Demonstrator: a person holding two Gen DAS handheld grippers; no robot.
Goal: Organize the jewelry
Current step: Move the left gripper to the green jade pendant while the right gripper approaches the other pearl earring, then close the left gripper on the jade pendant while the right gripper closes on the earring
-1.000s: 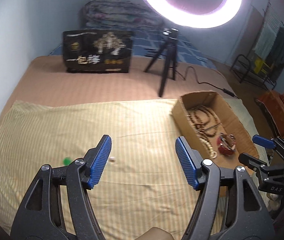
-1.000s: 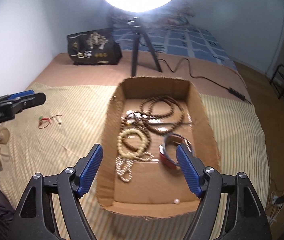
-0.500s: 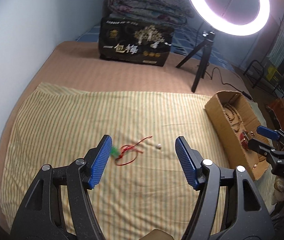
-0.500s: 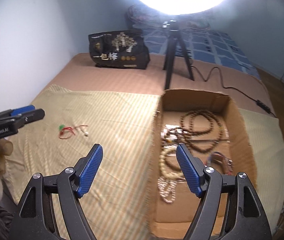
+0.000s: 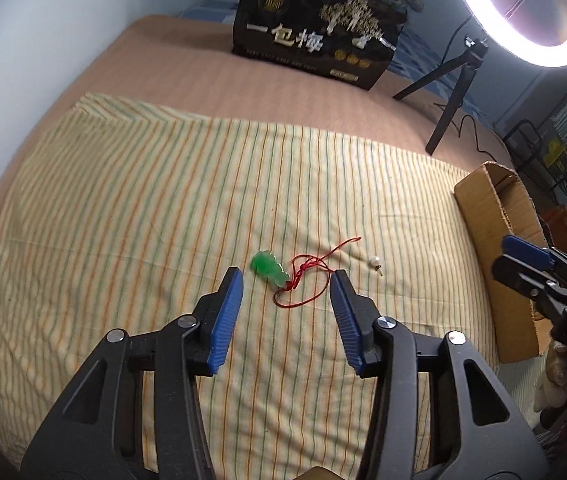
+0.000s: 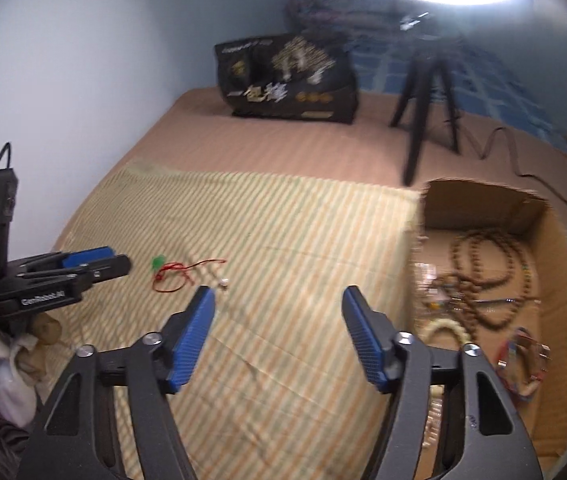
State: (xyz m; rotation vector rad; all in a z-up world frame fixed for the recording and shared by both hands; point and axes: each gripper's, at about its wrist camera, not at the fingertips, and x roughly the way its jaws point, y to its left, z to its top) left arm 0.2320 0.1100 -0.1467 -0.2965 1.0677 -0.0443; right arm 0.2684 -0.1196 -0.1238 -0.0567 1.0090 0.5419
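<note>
Jewelry lies in two places on the bed: a green carved pendant (image 5: 269, 268) on a looped red cord (image 5: 307, 276) sits on the yellow striped cloth (image 5: 163, 208), and a small white pearl earring (image 5: 374, 261) rests just beside the cord's far end, apart from it. The left gripper (image 5: 285, 312) hovers over the cloth with its blue ribbed fingers (image 5: 225, 316) spread wide and holding nothing; the pendant and most of the cord loop fall in the gap just ahead of the fingertips. In the right wrist view the same pendant (image 6: 158, 262), cord (image 6: 179, 276) and earring (image 6: 224, 282) lie ahead and to the left of the right gripper (image 6: 277, 336), whose fingers (image 6: 191, 340) are likewise spread apart and empty. The left gripper (image 6: 83, 268) shows there from the side, near the pendant.

To the right stands an open brown cardboard box (image 6: 483, 208) on the bed, holding long strands of dark brown wooden beads (image 6: 491, 268), a cream bead bracelet (image 6: 443, 330) partly behind the right finger, and a red bangle (image 6: 523, 364); that view is blurred, so finer pieces cannot be told apart. Farther back sit a black printed bag (image 5: 315, 32) and a lit ring light on a black tripod (image 5: 451, 96).
</note>
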